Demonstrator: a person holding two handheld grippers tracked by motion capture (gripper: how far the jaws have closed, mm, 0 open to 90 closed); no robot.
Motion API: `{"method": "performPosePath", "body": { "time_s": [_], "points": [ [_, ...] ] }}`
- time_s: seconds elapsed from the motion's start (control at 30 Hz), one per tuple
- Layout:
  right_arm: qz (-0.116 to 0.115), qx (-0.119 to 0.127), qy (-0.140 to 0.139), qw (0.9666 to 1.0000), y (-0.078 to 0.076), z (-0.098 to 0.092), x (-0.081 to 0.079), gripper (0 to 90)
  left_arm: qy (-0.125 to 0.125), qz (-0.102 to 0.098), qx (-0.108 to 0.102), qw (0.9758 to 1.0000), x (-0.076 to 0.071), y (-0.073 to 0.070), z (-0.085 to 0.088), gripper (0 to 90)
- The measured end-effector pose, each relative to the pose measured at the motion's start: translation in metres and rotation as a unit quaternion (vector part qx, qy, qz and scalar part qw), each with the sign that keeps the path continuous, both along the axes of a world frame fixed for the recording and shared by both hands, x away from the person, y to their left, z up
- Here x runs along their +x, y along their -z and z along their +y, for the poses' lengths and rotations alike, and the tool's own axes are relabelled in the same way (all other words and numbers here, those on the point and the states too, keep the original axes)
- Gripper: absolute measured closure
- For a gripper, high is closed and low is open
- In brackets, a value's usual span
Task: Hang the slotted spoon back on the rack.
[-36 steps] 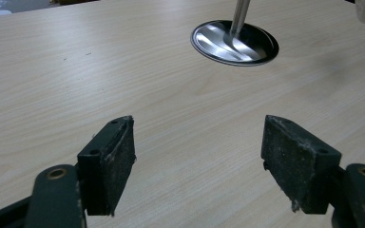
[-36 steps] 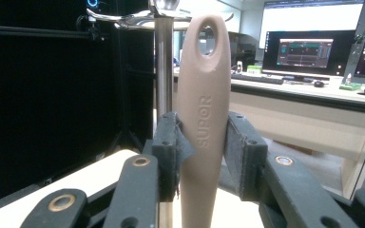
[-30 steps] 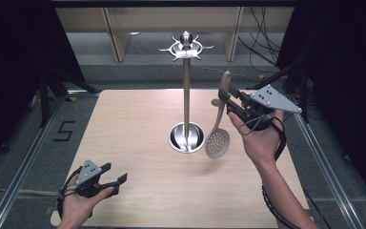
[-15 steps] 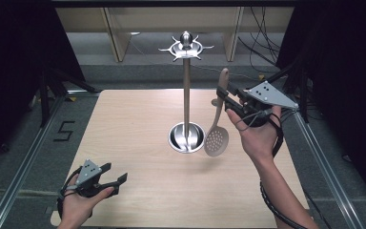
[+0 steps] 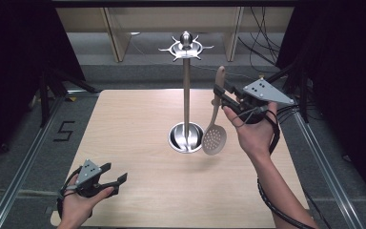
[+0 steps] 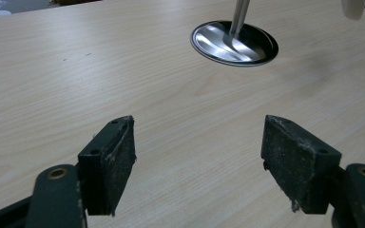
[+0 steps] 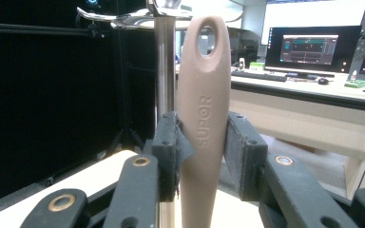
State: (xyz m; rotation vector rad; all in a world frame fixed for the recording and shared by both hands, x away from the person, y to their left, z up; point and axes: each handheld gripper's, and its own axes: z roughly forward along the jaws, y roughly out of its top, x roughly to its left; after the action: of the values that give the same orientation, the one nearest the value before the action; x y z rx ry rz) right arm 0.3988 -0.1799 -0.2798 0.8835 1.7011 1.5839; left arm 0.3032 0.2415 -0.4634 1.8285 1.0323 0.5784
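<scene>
A steel utensil stand (image 5: 186,90) rises from a round base (image 5: 186,137) at the table's middle, with a ring of hooks (image 5: 186,46) at its top. My right gripper (image 5: 220,97) is shut on the beige handle of a slotted spoon (image 5: 214,138), which hangs upright just right of the pole, its perforated head down. The right gripper view has the handle (image 7: 202,128) pinched between both pads, its hanging hole up near the hooks (image 7: 123,18). Near the table's front left corner, my left gripper (image 5: 117,175) rests low and open; its pads (image 6: 111,161) hold nothing, facing the base (image 6: 234,42).
The wooden table (image 5: 138,143) sits on a metal frame, with rails (image 5: 24,162) along both sides. Cables (image 5: 267,33) hang at the back right. A desk with monitors (image 7: 313,50) stands far behind the stand in the right gripper view.
My right gripper has lifted the spoon a little and shifted it slightly up and toward the hooks. The left gripper has stayed where it was.
</scene>
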Motion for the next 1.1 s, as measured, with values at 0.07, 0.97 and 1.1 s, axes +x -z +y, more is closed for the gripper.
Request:
{"method": "performPosePath", "body": {
  "time_s": [0.07,0.97,1.1],
  "points": [
    [0.003,0.003,0.002,1.0000,0.000,0.001,0.000,68.4,0.000,0.000,0.000,1.0000,0.000,0.000,0.000,26.7],
    [-0.010,-0.011,-0.003,0.9999,-0.006,0.010,0.004,68.4,0.000,0.000,-0.001,1.0000,0.000,0.000,0.000,26.7],
    [-0.007,-0.007,-0.006,0.9999,-0.007,0.012,0.004,68.4,0.001,0.000,-0.001,1.0000,0.000,0.000,0.000,26.8]
  ]
}}
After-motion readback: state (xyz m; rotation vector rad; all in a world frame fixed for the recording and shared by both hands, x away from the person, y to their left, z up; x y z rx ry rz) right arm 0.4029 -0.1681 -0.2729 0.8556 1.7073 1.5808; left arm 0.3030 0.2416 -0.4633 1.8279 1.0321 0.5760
